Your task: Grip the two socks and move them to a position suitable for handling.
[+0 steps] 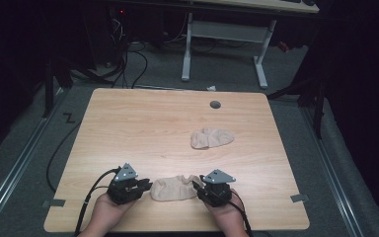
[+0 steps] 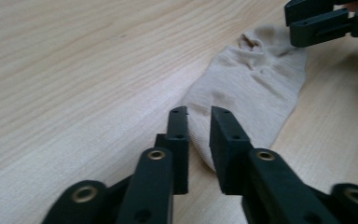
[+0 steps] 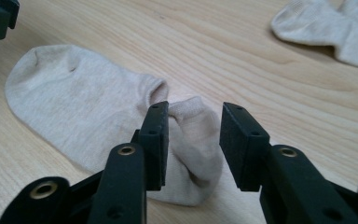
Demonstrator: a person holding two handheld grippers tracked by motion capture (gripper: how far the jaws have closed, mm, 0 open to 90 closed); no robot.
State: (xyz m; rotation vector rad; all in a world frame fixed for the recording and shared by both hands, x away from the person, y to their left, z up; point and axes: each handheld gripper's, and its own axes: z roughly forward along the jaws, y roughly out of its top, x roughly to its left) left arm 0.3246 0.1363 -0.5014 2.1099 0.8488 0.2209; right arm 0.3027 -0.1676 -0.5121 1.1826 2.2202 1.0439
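A beige ankle sock (image 1: 175,187) lies flat near the table's front edge, between my two grippers. My left gripper (image 1: 147,185) is at its left end. In the left gripper view the jaws (image 2: 198,116) stand a little apart over the sock's toe tip (image 2: 251,88), not pressing it. My right gripper (image 1: 196,185) is at the sock's right end. Its jaws (image 3: 193,114) stand apart around the raised cuff of the sock (image 3: 74,98) without squeezing it. A second beige sock (image 1: 211,138) lies crumpled farther back on the table, right of the middle.
The wooden table (image 1: 143,128) has a round grey cable hole (image 1: 215,104) near its far edge. Beyond it stand a white desk frame (image 1: 187,49) and loose cables on the grey floor. The second sock (image 3: 331,28) shows at the right gripper view's top right.
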